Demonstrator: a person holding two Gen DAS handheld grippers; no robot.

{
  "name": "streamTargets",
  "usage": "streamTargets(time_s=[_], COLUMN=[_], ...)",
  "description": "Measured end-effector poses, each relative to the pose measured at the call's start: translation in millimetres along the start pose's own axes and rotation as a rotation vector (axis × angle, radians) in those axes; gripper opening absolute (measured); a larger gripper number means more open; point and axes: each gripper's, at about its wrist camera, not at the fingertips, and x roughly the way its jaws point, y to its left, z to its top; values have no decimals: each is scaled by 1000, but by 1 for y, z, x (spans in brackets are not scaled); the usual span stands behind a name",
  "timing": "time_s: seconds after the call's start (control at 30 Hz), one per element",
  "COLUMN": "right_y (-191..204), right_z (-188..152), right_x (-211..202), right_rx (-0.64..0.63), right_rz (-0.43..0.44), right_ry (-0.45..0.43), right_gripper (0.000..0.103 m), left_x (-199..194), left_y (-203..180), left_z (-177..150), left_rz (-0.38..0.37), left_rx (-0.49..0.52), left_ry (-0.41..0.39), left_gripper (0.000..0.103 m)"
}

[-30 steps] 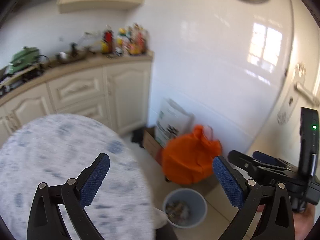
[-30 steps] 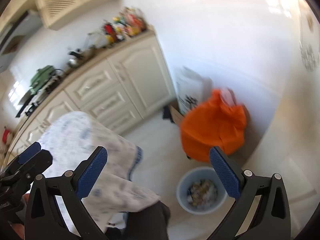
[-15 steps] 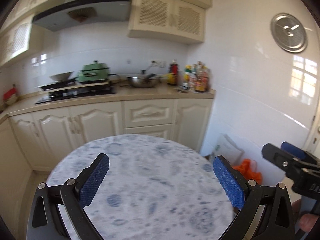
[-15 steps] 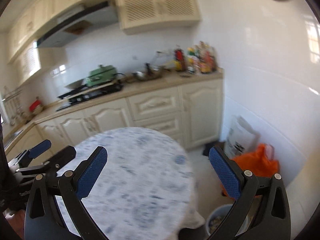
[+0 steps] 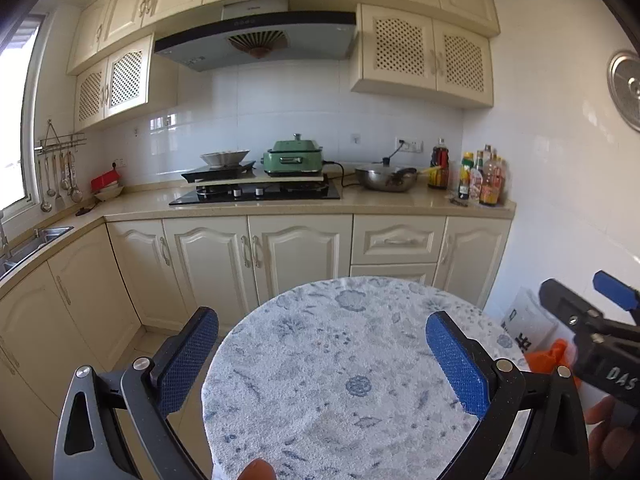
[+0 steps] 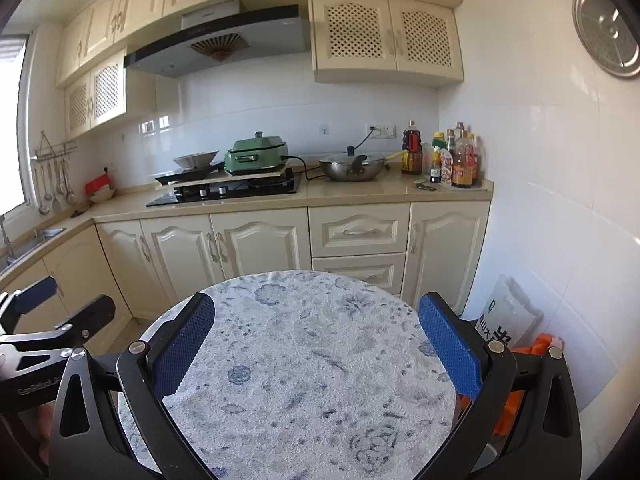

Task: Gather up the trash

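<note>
A: Both views have swung up from the floor bin to the kitchen; the round table [image 5: 344, 380] now fills the foreground, bare. No trash shows on it, and the bin is out of sight.

B: Claws?

A: Left gripper [image 5: 320, 364] and right gripper [image 6: 316, 344] both spread wide, empty. Room is tight: cabinets [image 6: 256, 248] behind, wall and orange bag [image 6: 540, 344] right.

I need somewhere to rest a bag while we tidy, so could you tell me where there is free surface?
The round table top shows nothing on it. On the counter, a bare strip runs along the front edge, between the stove and the bottles. Behind it is crowded: the wok, and the green cooker over the stove.
</note>
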Motion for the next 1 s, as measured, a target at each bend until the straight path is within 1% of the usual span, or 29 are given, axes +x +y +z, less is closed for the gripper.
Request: streamTargets(time_s=[0.17, 0.3, 0.43, 0.57, 0.77, 1.0], right_y=[9, 14, 16, 17, 18, 20], right_z=[0, 0, -2, -2, -1, -2], right_x=[-2, -4, -6, -5, -5, -4], right_rx=[-10, -16, -18, -19, -20, -20], right_rz=[8, 13, 17, 18, 24, 31], right_ry=[-2, -5, -8, -4, -1, 1], right_gripper=[103, 103, 103, 103, 103, 103], left_x=[-19, -32, -42, -39, -36, -39], left_y=[4, 9, 6, 2, 4, 1], left_z=[-5, -11, -16, -13, -11, -13], left_rz=[9, -17, 20, 21, -1, 11], left_rx=[-25, -62, -49, -44, -66, -84], left_ry=[-31, -48, -66, -70, -60, -69], left_gripper=[102, 102, 102, 102, 102, 102])
